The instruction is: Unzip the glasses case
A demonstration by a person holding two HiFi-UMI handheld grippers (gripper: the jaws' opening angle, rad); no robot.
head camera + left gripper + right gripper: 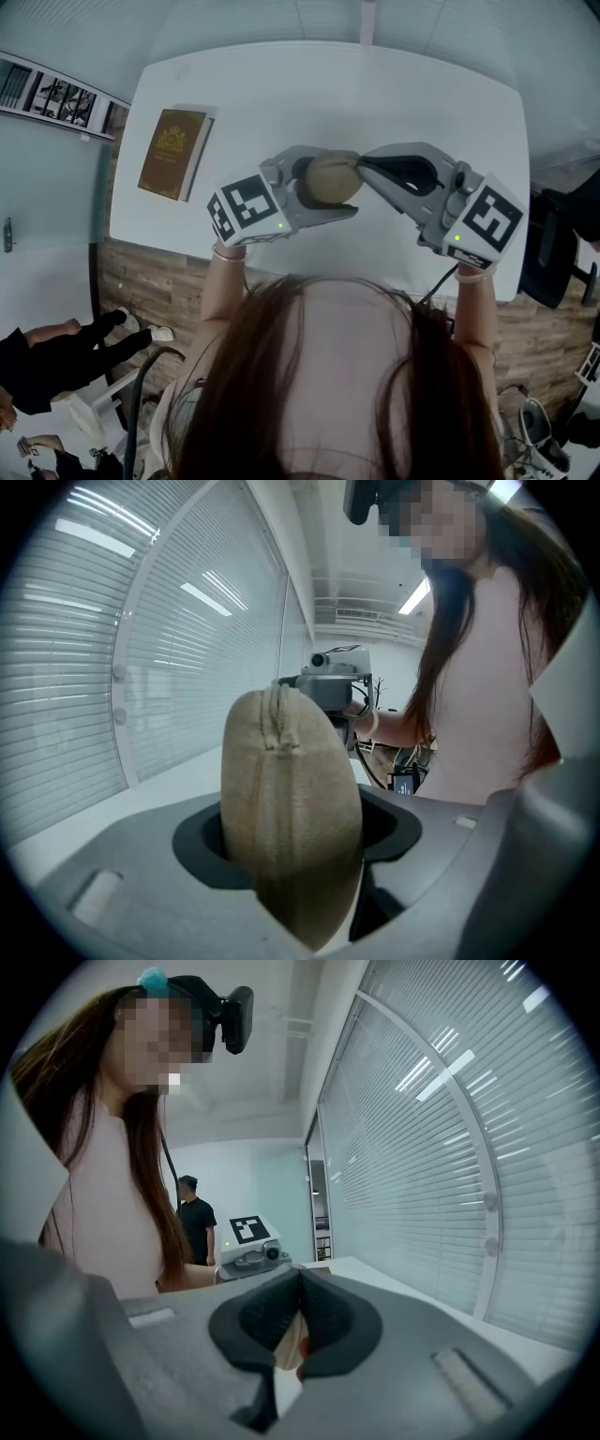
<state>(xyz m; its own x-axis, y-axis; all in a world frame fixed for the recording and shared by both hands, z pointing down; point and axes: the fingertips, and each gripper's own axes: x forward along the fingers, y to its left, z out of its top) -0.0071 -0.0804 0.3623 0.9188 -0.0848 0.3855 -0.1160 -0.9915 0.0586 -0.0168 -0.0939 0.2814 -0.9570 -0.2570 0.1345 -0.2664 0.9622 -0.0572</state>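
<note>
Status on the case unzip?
Left gripper clamped on glasses case. Right gripper jaws pinched at its end. Zipper looks closed. Nothing blocking.

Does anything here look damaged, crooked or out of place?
Nothing stands out. The tan fabric glasses case is clamped in the left gripper, its zipper seam closed and intact; the right gripper, jaws shut, meets its end.
</note>
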